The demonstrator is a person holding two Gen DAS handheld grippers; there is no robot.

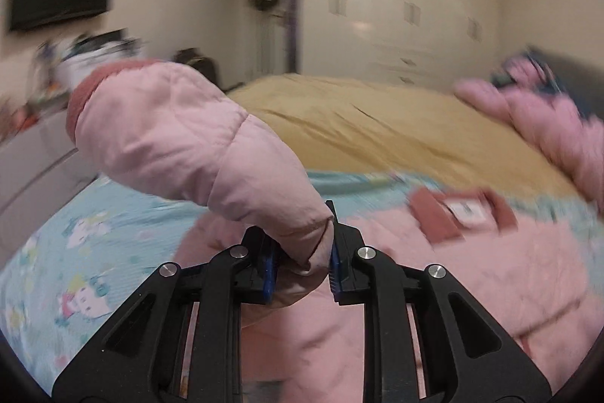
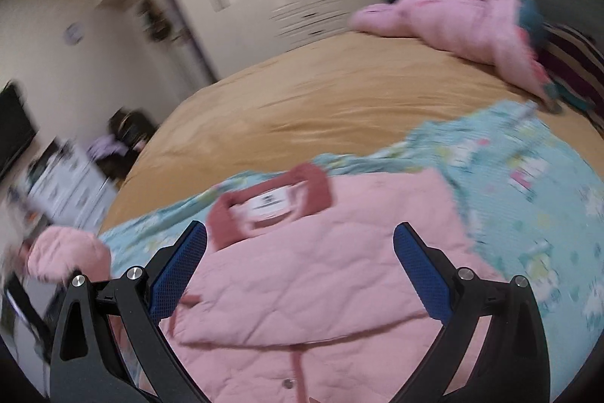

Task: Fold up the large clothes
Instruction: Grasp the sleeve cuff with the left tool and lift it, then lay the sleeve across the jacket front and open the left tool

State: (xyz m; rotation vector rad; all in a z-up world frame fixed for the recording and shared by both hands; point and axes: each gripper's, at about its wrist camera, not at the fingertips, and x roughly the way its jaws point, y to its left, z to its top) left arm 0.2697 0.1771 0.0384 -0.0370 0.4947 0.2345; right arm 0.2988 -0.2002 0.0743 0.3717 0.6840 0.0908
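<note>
My left tool (image 1: 302, 252) is clamped on the sleeve (image 1: 181, 138) of the pink jacket (image 1: 472, 270), which rises from between the blue pads up and to the left, cuff in the air. My right tool (image 2: 300, 270) stands wide with nothing in it, hanging above the jacket's body, the dark pink collar (image 2: 271, 203) just beyond its tips. The jacket lies spread on a blue printed sheet (image 2: 528, 176) on the bed (image 2: 302, 108). More pink clothing (image 2: 453, 21) lies far off near the headboard.
</note>
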